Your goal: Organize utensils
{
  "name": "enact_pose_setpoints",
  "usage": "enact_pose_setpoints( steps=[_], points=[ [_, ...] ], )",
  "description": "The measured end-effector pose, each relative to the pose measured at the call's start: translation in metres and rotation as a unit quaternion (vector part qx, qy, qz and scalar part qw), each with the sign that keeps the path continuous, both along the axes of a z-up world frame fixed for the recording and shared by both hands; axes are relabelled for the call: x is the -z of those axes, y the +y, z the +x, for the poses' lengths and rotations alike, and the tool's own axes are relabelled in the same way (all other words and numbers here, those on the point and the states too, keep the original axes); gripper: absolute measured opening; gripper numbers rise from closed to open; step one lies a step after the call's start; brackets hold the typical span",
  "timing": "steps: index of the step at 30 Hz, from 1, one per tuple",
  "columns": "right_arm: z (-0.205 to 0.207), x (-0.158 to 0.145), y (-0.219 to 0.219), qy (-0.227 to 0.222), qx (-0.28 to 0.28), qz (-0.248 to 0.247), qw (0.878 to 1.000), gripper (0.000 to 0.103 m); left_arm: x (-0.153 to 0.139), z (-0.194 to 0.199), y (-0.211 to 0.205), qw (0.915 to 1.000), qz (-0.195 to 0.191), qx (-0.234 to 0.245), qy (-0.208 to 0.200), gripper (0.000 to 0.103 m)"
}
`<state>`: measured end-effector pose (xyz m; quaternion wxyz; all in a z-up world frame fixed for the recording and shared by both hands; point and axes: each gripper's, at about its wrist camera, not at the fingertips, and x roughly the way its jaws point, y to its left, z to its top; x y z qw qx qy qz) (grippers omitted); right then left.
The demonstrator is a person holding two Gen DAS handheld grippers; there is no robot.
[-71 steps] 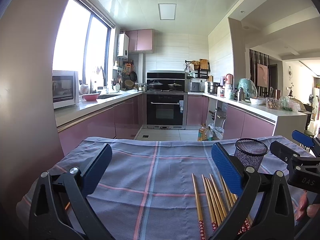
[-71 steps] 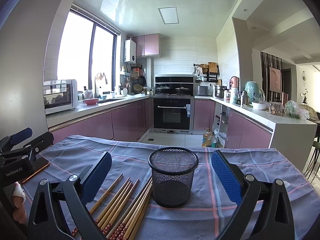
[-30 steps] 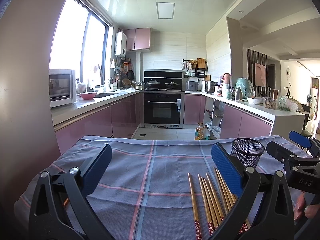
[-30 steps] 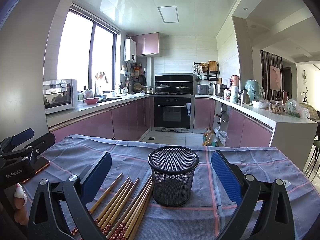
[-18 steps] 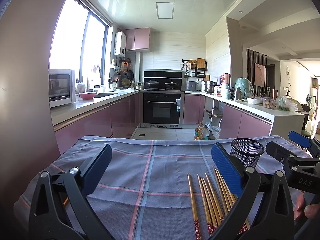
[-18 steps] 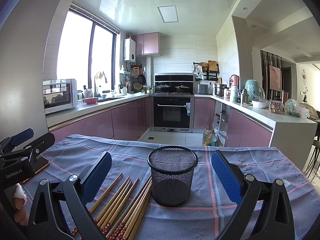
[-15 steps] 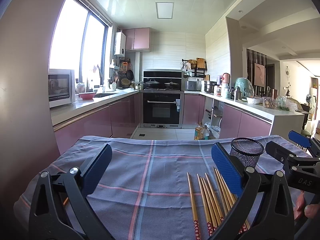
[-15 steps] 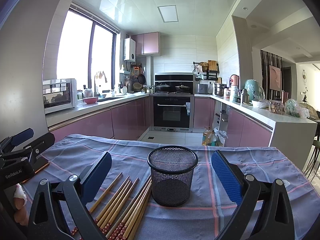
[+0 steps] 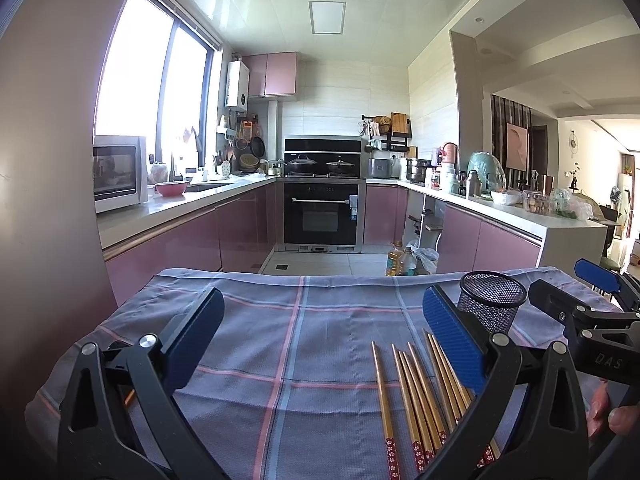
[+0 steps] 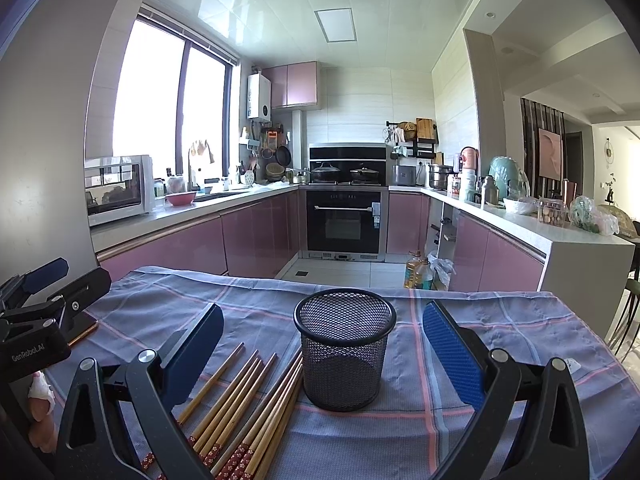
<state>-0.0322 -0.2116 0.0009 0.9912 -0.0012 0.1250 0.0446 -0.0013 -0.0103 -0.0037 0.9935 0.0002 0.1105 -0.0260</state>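
Your left gripper (image 9: 320, 332) is spread wide, nothing between the blue pads, hovering above the checked tablecloth (image 9: 256, 320). Bare cloth sits between its fingers; the chopsticks (image 9: 416, 400) lie on the cloth toward its right finger, partly hidden behind that finger. They run roughly parallel, plain tips pointing away from you, red flower-patterned ends nearest the camera.

Your right gripper (image 10: 320, 344) is also fully spread and holding nothing. The black mesh cup (image 10: 345, 350) stands upright on the cloth, framed between its two fingers, touching neither pad. From the right wrist view the chopsticks (image 10: 244, 404) lie just left of the cup, fanned diagonally; the rightmost ones run right up against the cup's base, though actual contact is hard to call. The left finger overlaps the bundle's near end in the frame.

The cup looks empty through the mesh, and every chopstick in view is on the cloth.

In the left wrist view the mesh cup (image 9: 492, 304) sits behind the right finger, with your right gripper (image 9: 592, 320) beside it at the frame edge. In the right wrist view your left gripper (image 10: 44, 312) shows at the far left edge, above the cloth's left side.

Background: pink kitchen cabinets (image 10: 256, 236), oven (image 10: 344, 220), microwave (image 10: 116, 188) on the left counter.
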Motion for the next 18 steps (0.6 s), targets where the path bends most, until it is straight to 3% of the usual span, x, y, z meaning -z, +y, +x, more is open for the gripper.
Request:
enact_pose_setpoints(
  steps=[10,13,18],
  points=[
    [0.004,0.001,0.002,0.017,-0.010,-0.003,1.000,0.097,0.006,0.011,0.001,0.9997,0.001,0.008,0.023,0.098],
    [0.009,0.006,0.002,0.042,-0.020,-0.003,0.999,0.097,0.011,0.021,0.002,0.9989,0.004,0.016,0.045,0.098],
    [0.026,0.026,0.005,0.124,-0.045,-0.014,0.991,0.097,0.029,0.049,-0.001,0.9922,0.026,0.043,0.114,0.098]
  ],
)
